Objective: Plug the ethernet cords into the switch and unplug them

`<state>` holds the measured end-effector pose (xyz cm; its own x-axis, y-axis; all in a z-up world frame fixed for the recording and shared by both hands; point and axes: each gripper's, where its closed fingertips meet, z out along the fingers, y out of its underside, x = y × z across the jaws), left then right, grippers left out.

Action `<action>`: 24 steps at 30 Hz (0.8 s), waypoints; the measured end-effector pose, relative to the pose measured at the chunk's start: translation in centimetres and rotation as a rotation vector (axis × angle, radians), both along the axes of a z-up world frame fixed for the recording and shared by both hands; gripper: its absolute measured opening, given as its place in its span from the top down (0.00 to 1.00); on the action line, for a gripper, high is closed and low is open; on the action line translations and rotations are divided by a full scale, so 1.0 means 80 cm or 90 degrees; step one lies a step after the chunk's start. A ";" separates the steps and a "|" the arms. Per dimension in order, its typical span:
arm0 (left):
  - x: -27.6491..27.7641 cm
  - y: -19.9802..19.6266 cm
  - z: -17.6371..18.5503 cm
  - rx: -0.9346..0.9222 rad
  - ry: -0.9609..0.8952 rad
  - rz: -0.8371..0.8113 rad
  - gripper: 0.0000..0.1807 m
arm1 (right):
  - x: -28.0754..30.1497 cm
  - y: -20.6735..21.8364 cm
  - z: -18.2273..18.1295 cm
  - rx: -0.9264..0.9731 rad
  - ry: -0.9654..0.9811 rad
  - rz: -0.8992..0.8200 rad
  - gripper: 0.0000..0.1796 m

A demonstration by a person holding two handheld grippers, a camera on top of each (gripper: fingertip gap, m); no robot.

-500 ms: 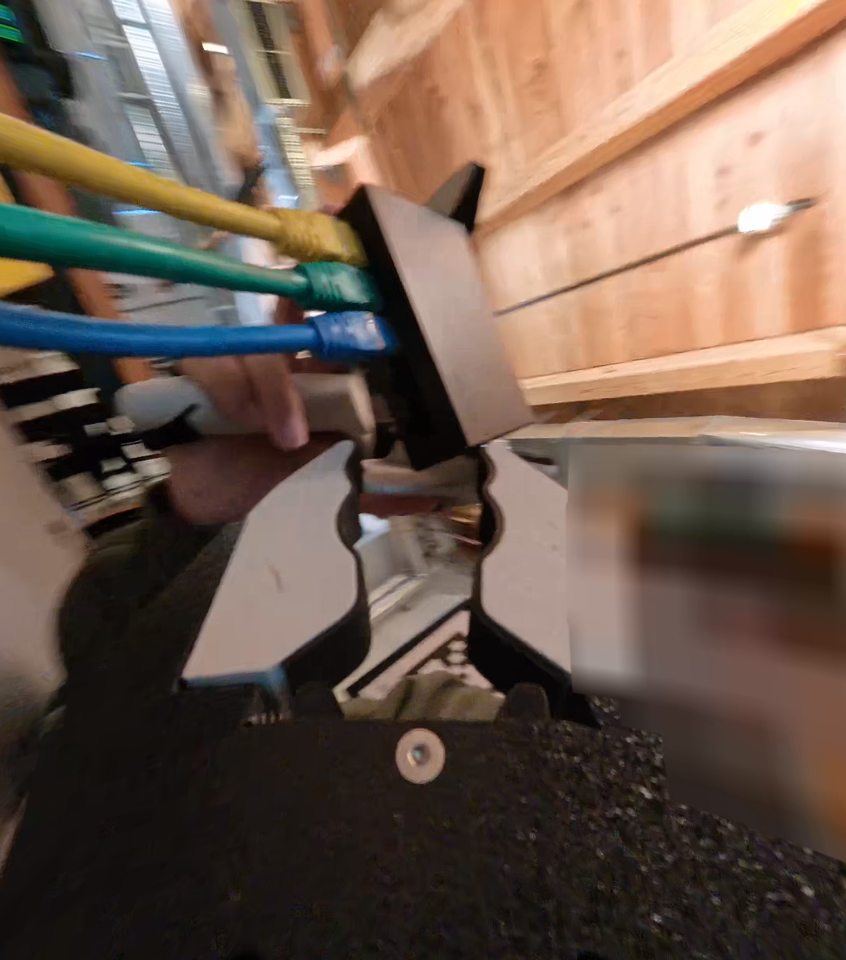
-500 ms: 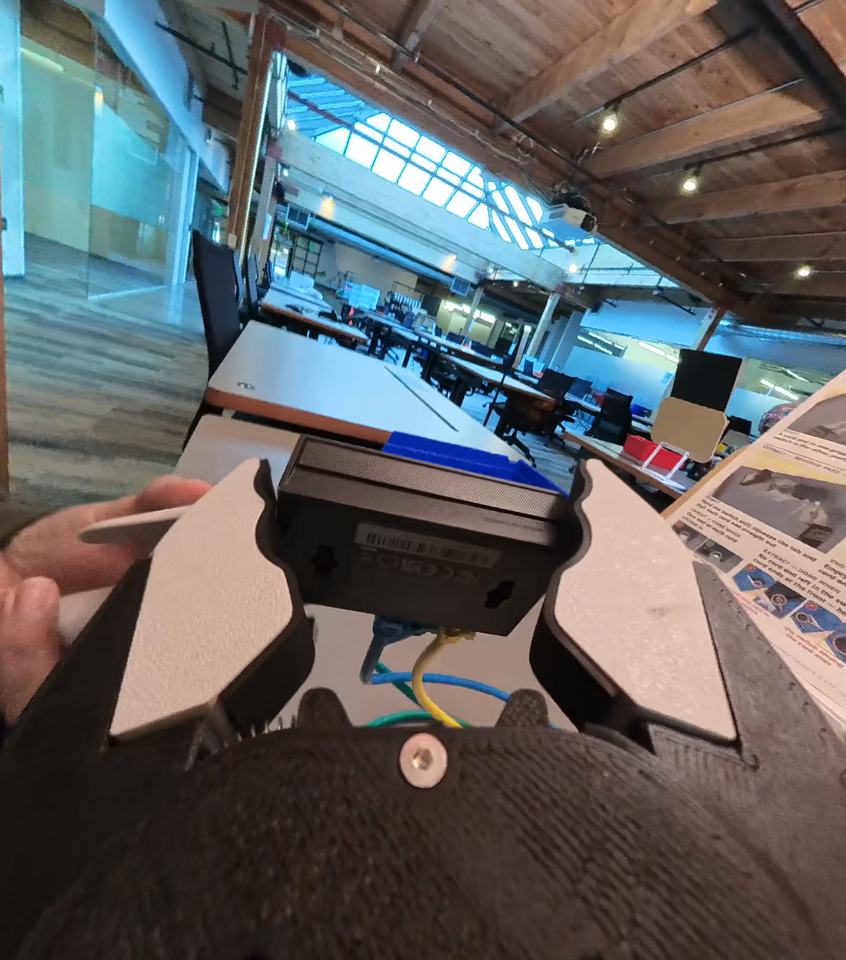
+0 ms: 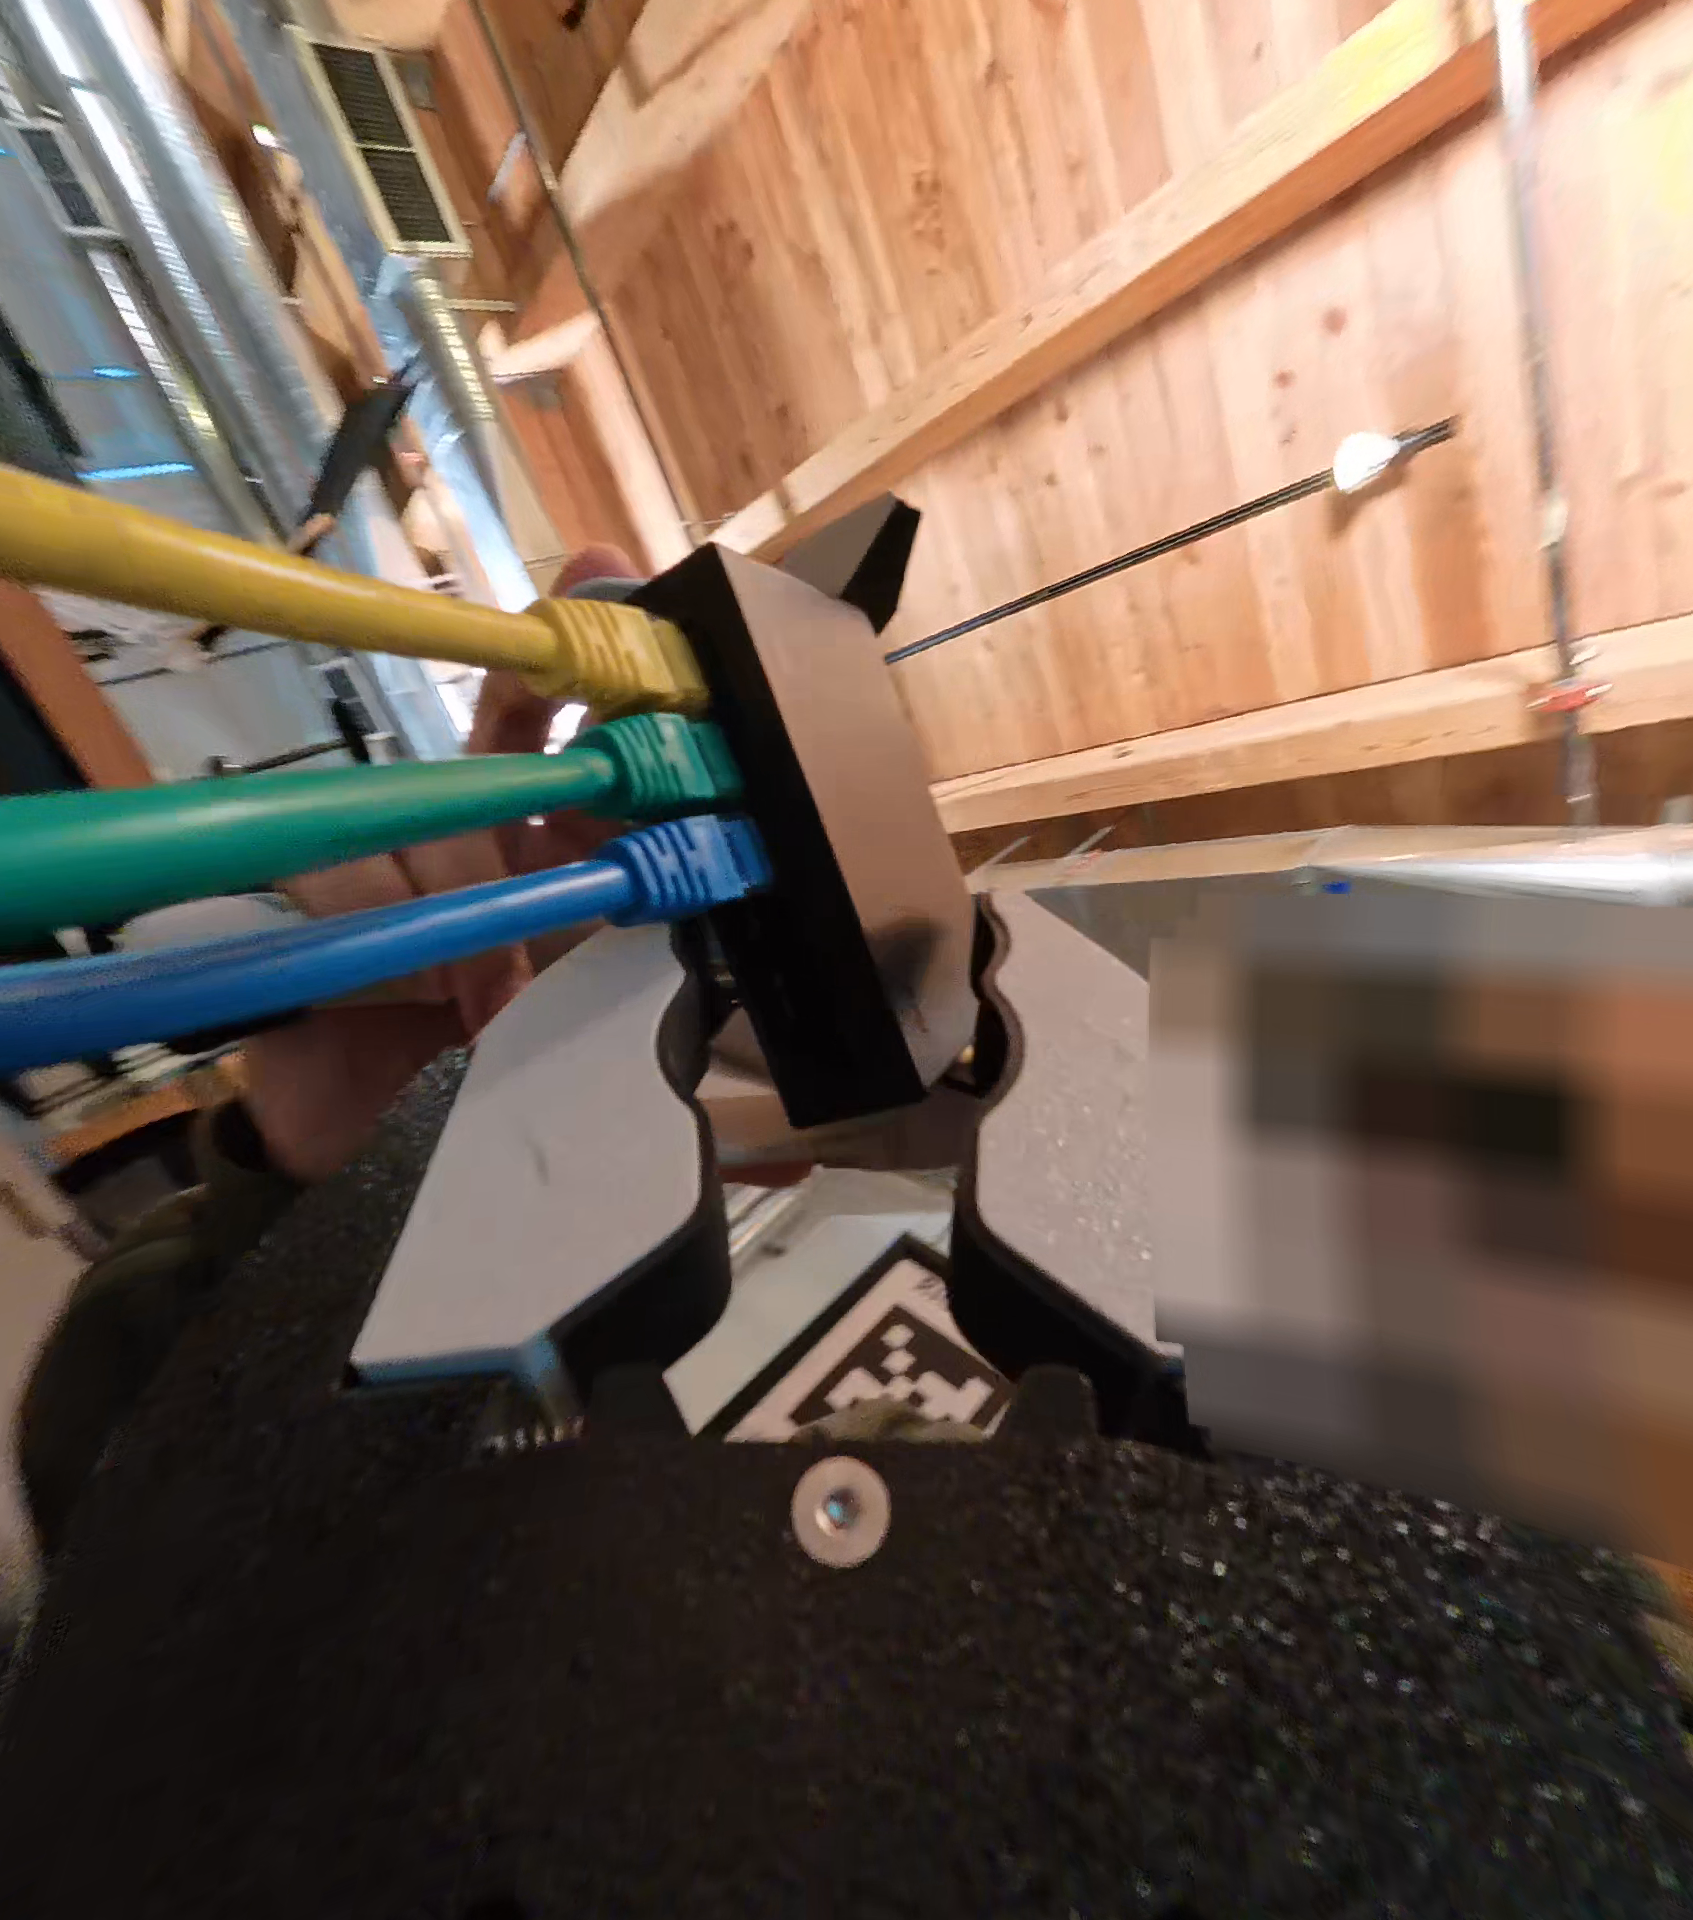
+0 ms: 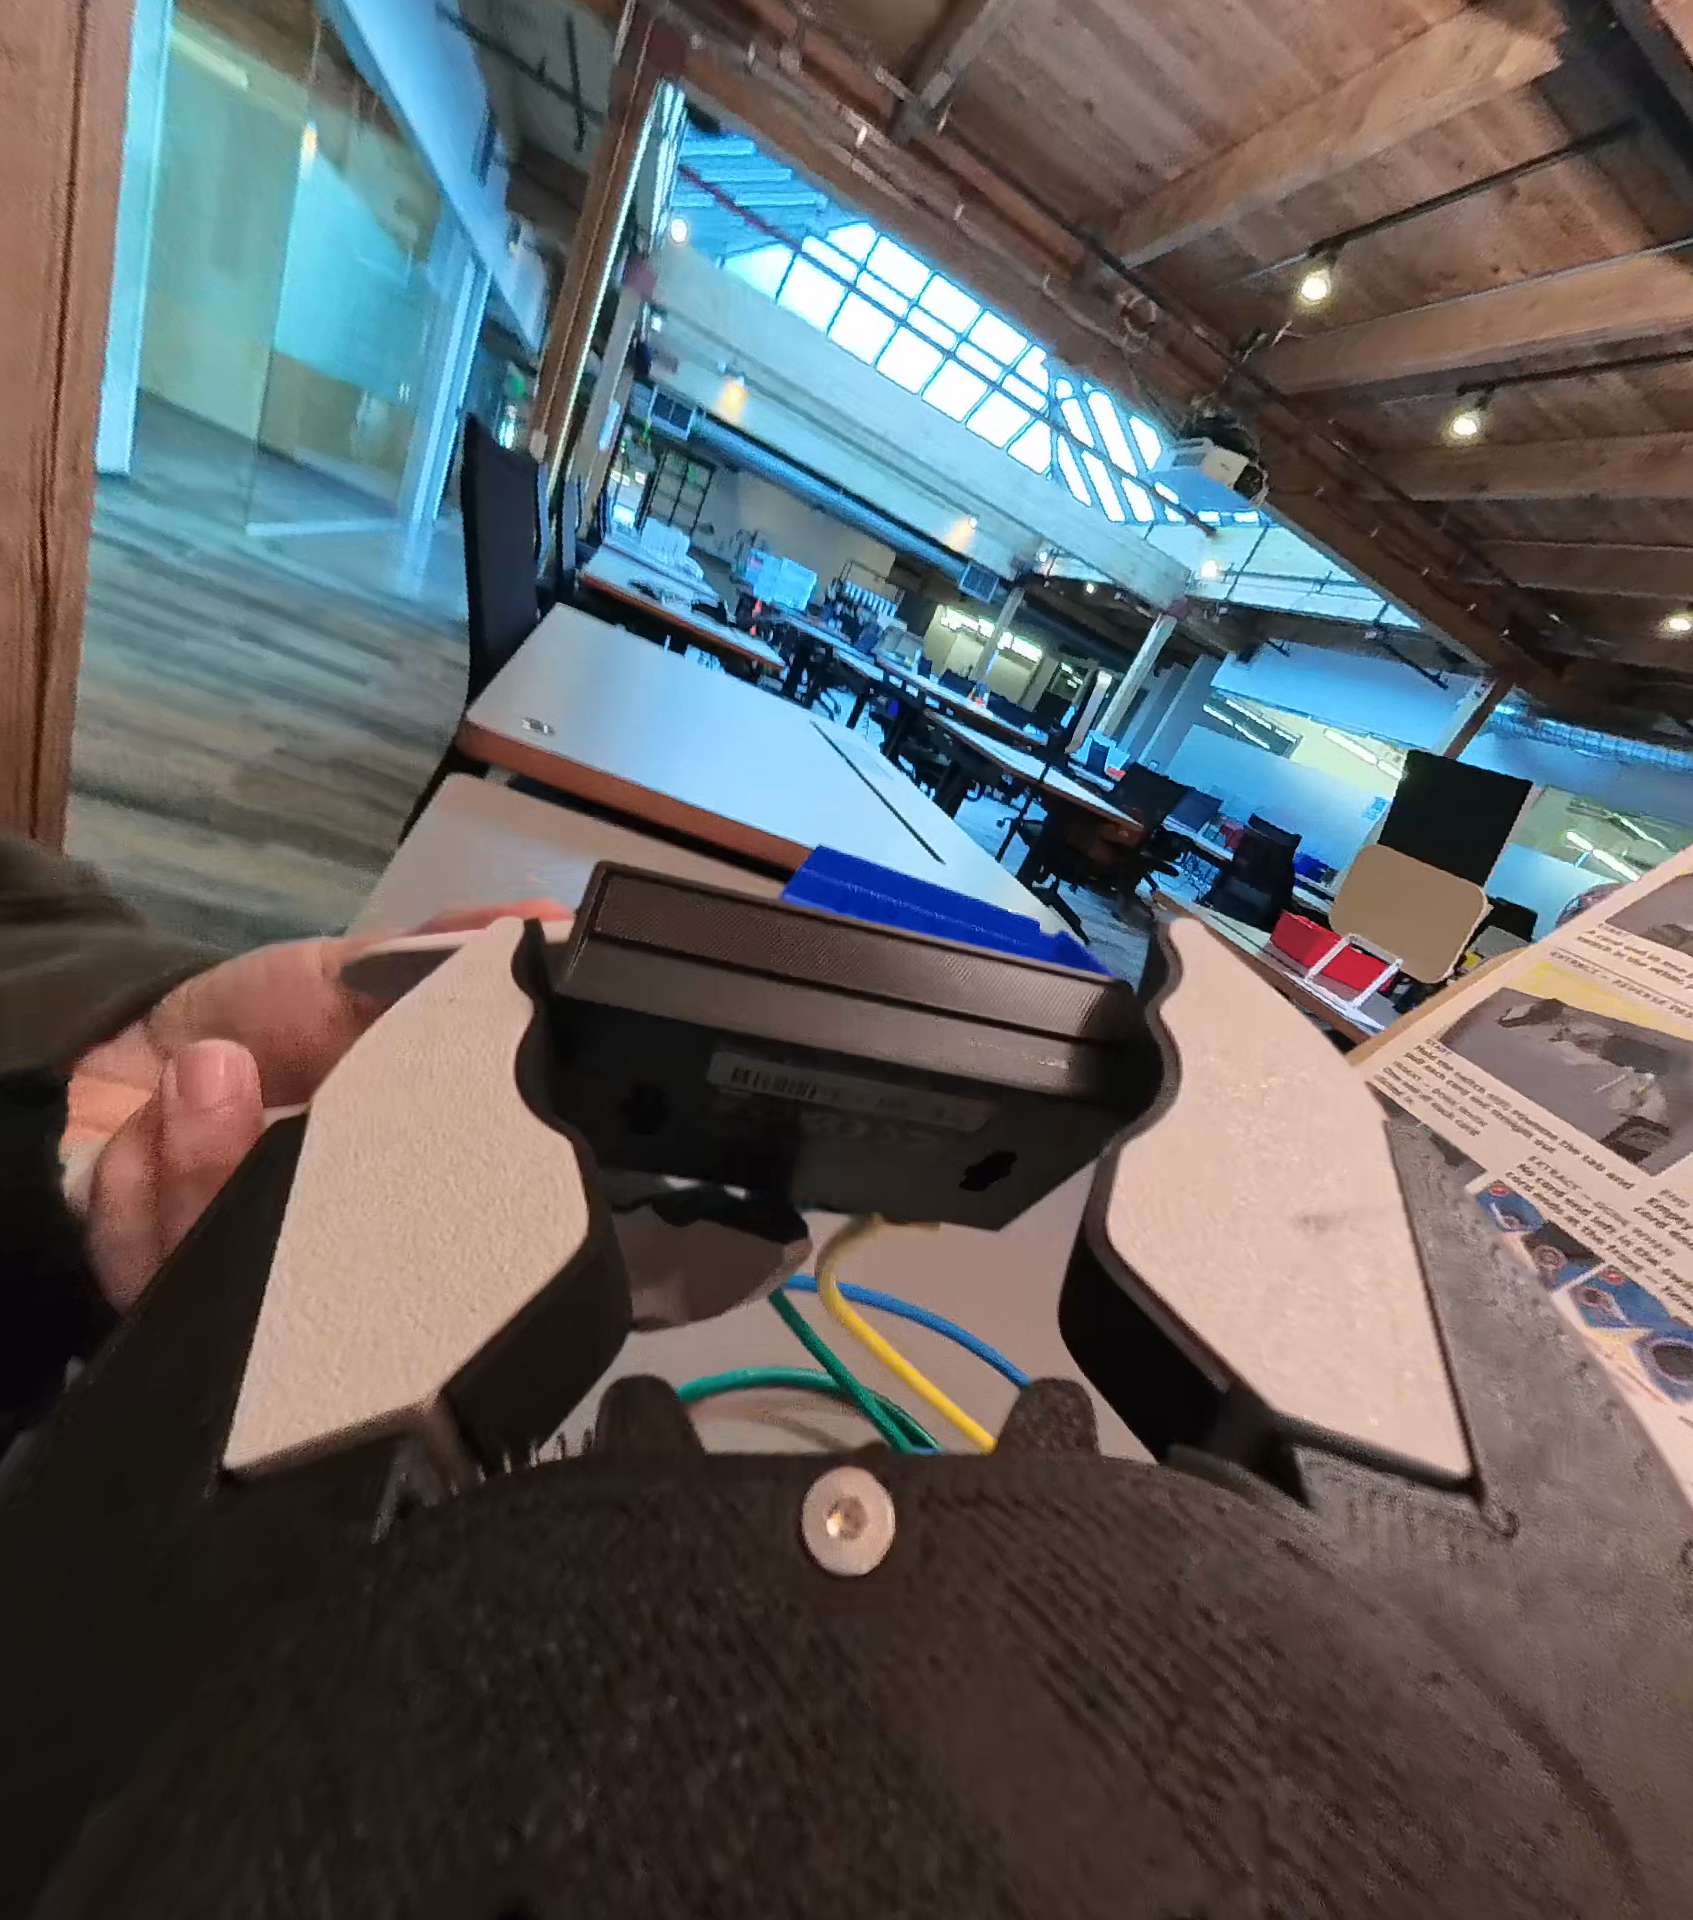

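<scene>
Comparing with half a second before, the left gripper (image 3: 837, 997) had come closer to the switch (image 3: 821, 831): the lower end of the switch now stood between its fingers, where before it was just beyond the tips. The jaws were wide apart and had hold of nothing; if a finger touched the switch could not be told. The right gripper (image 4: 847, 987) stayed closed on the switch (image 4: 821, 1029), one finger at each short end, holding it up above the table (image 4: 676, 727). The yellow cord (image 3: 198, 566), green cord (image 3: 250, 831) and blue cord (image 3: 250, 966) were all still plugged in, so plugging seemed finished, and the left gripper was probably coming for the first unplugging. In the left view the long axis of the switch ran steeply from upper left to lower right, its ports looking left, and the cords left it that way. In the right view the axis lay across between the fingers, the ports turned down
</scene>
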<state>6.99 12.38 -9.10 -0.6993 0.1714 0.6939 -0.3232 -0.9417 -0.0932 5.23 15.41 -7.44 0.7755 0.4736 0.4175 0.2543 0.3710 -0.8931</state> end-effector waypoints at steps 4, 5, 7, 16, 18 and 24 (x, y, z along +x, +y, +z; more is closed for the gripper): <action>0.009 0.005 -0.017 0.097 0.060 0.037 0.79 | 0.015 0.000 -0.025 -0.050 -0.096 -0.043 0.40; 0.010 0.002 -0.024 0.127 0.085 0.013 0.80 | 0.019 -0.003 -0.033 -0.069 -0.123 -0.046 0.40; 0.008 -0.003 -0.035 0.195 0.131 -0.053 0.81 | 0.023 -0.016 -0.042 -0.111 -0.130 -0.020 0.44; -0.049 0.007 -0.081 0.702 0.252 -0.314 0.82 | 0.031 -0.039 -0.060 -0.239 0.016 0.108 0.46; -0.060 0.008 -0.081 0.771 0.245 -0.374 0.82 | 0.012 -0.034 -0.079 -0.241 -0.047 0.128 0.50; -0.064 0.024 -0.080 0.858 0.253 -0.456 0.82 | -0.012 -0.010 -0.097 -0.188 -0.115 0.111 0.59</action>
